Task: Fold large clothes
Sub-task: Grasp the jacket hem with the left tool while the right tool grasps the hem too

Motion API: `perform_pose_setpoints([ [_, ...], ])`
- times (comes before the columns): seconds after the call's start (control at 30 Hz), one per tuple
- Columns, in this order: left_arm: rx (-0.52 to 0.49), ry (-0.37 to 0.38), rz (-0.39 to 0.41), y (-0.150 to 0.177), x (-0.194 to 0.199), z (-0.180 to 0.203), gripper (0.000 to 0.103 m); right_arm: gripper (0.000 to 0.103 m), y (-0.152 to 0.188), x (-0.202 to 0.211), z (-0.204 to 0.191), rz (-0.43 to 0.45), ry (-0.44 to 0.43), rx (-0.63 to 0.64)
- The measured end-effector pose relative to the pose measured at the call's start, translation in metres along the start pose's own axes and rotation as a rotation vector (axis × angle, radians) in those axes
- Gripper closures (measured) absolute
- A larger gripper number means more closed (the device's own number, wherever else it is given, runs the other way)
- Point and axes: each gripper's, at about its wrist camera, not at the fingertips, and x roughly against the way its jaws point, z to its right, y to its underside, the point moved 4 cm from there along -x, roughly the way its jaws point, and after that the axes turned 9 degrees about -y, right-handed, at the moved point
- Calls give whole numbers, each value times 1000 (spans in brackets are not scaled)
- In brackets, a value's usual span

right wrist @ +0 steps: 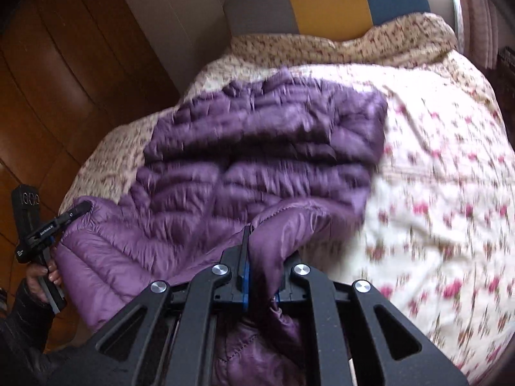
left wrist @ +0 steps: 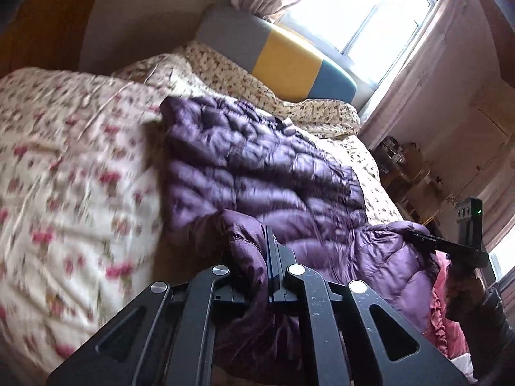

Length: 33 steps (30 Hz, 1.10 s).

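A purple quilted down jacket (left wrist: 257,167) lies spread on a bed with a floral cover (left wrist: 64,177); it also shows in the right wrist view (right wrist: 257,160). My left gripper (left wrist: 268,244) is shut on one near corner of the jacket's hem, cloth bunched between its fingers. My right gripper (right wrist: 249,244) is shut on the other near corner. Each gripper shows in the other's view, clamped on the jacket edge: the right gripper (left wrist: 415,234) at the right, the left gripper (right wrist: 80,209) at the left. Both views are motion-blurred.
A grey, yellow and blue headboard (left wrist: 283,54) stands at the far end under a bright window (left wrist: 360,9) with pink curtains. A wooden wardrobe (right wrist: 48,96) stands left of the bed. A cluttered shelf (left wrist: 405,167) stands on the right. A pink garment (left wrist: 444,315) is near me.
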Motion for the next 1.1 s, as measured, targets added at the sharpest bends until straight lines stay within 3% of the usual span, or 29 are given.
perform_pose_setpoints([
  [0.3,-17,-24,-9,-73,-56,1,97,95,-78,-45,30,39,63,-28],
  [0.57,-12,-76,-45,-125,-121,-7,97,95,-126,-96,64,23,119,-73],
  [0.87,103,-150,-103,-162,-184,-37,97,92,-163,-143,112,22,179,-216],
  [1.0,193,-136,-124,-172,-194,-48,86,87,-169,-152,120,19,181,-268],
  [1.1,200,-137,-120,-180,-194,-48,76,75,-173,-155,119,24,165,-285],
])
